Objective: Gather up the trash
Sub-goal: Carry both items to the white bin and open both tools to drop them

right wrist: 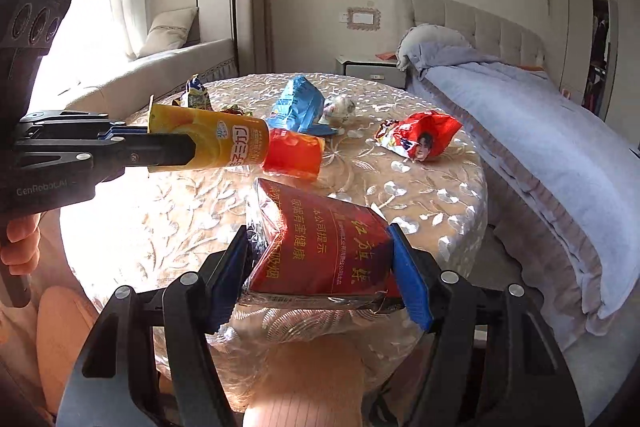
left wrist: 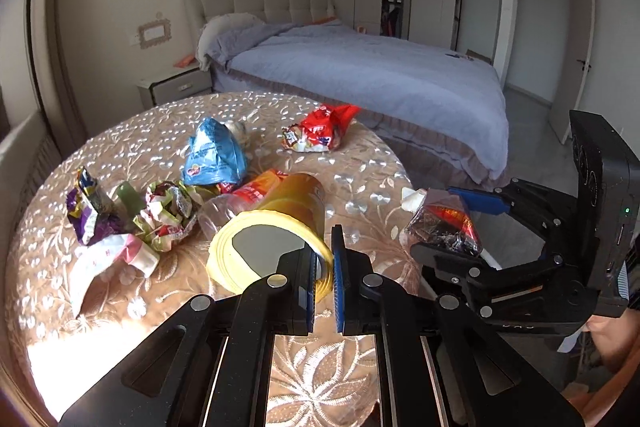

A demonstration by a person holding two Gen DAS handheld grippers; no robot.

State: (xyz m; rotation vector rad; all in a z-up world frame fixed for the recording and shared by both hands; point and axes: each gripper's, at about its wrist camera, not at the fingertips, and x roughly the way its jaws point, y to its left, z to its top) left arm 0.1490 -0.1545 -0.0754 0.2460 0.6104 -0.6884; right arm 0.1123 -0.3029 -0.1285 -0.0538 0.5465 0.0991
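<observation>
My left gripper [left wrist: 324, 275] is shut on the rim of a yellow paper cup [left wrist: 276, 235], held on its side above the round table [left wrist: 360, 183]; the cup also shows in the right wrist view [right wrist: 216, 143]. My right gripper [right wrist: 320, 267] is shut on a crushed red cigarette pack [right wrist: 320, 251] above the table's near edge; the pack also shows at the right of the left wrist view [left wrist: 444, 227]. On the table lie a blue snack bag [left wrist: 212, 155], a red snack bag [left wrist: 320, 131], crumpled wrappers [left wrist: 168, 215] and a purple wrapper [left wrist: 92, 211].
An orange-red wrapper [right wrist: 294, 153] lies past the cup. A white balled paper [right wrist: 340, 107] sits near the blue bag. A bed with a blue cover [left wrist: 380, 75] stands beyond the table, a nightstand [left wrist: 176, 87] at its head, a window seat [right wrist: 160, 67] to the left.
</observation>
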